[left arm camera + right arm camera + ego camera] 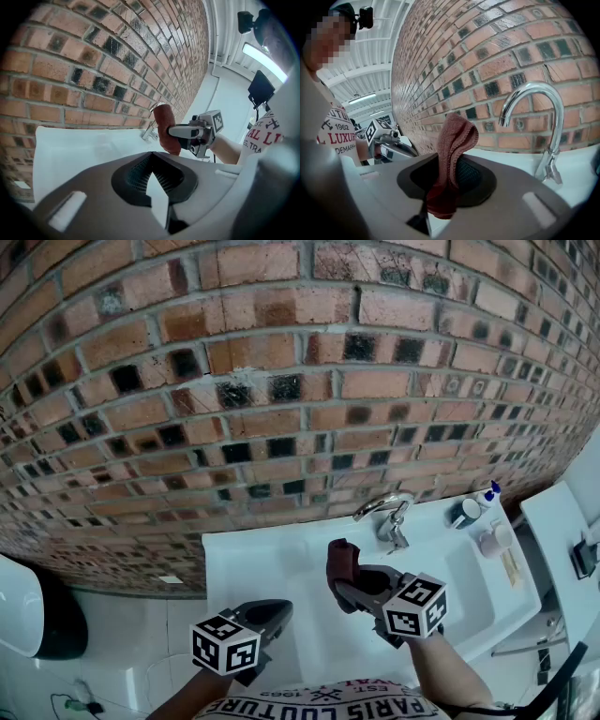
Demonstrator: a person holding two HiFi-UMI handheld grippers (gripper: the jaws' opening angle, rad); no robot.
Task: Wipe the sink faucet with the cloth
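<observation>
Closest in, at the bottom edge of the head view, is the person's printed white shirt. Just beyond it, at about 11 o'clock, the left gripper hangs low over the near left part of the white sink. In its own view its two jaws are pressed together at the tips with nothing between them. The right gripper sits at roughly 2 o'clock from the left one, a little farther out over the basin. Its jaws are pinching a reddish-brown cloth. In the right gripper view the cloth stands up out of the closed jaws in a folded loop, with its lower end bunched below them. The cloth is in the air above the basin and is not touching the faucet. The chrome faucet stands at about 1 o'clock from the cloth, at the back rim of the sink, its curved spout arching over toward the basin. To the faucet's 3 o'clock, on the sink's right ledge, are a dark cup and a blue-topped bottle. Behind everything rises the red-and-black brick wall.
</observation>
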